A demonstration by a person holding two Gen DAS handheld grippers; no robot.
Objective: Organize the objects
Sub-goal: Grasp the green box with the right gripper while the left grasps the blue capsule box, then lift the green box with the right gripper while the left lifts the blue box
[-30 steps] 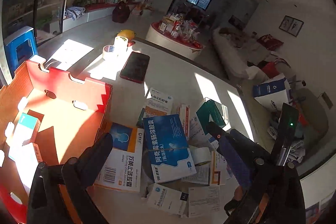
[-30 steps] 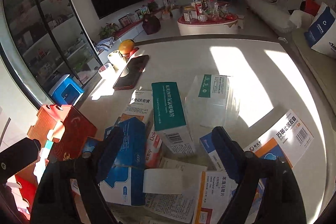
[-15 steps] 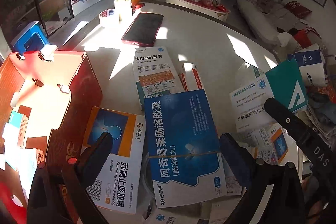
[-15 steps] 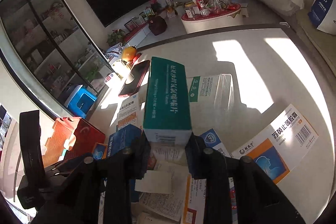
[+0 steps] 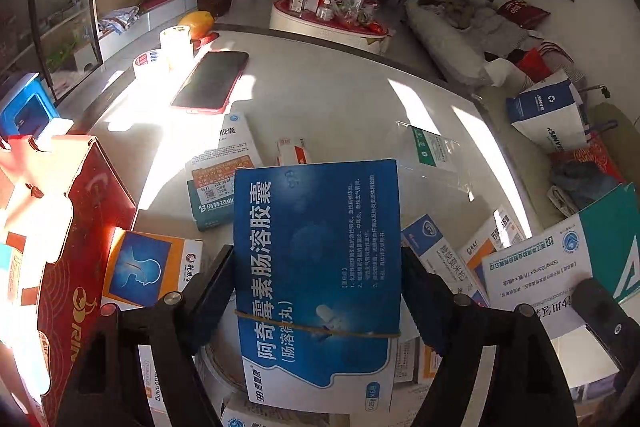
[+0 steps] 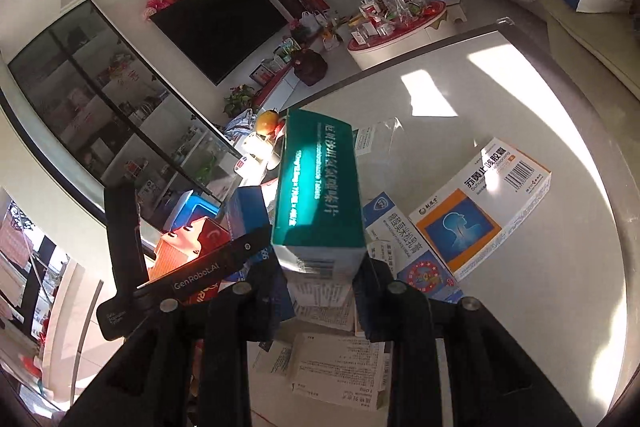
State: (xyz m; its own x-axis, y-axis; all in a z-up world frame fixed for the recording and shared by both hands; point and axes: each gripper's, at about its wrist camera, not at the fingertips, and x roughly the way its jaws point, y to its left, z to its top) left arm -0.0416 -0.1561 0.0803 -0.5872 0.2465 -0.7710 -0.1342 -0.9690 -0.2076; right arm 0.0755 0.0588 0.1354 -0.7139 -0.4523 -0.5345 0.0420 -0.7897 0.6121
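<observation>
Beside the red carton (image 5: 72,267), both grippers pinched medicine boxes: left gripper (image 5: 316,267) a blue box (image 5: 316,267), right gripper (image 6: 320,267) a green box (image 6: 318,187); many boxes remained loose.

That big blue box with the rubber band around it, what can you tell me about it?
The blue medicine box is flat cardboard with large white Chinese lettering down one side, small print on the other and a white curved strip at its near end. A thin rubber band circles it. It sits between the left claw's fingers, which have just been closing and now press its long edges, above the other boxes.
</observation>
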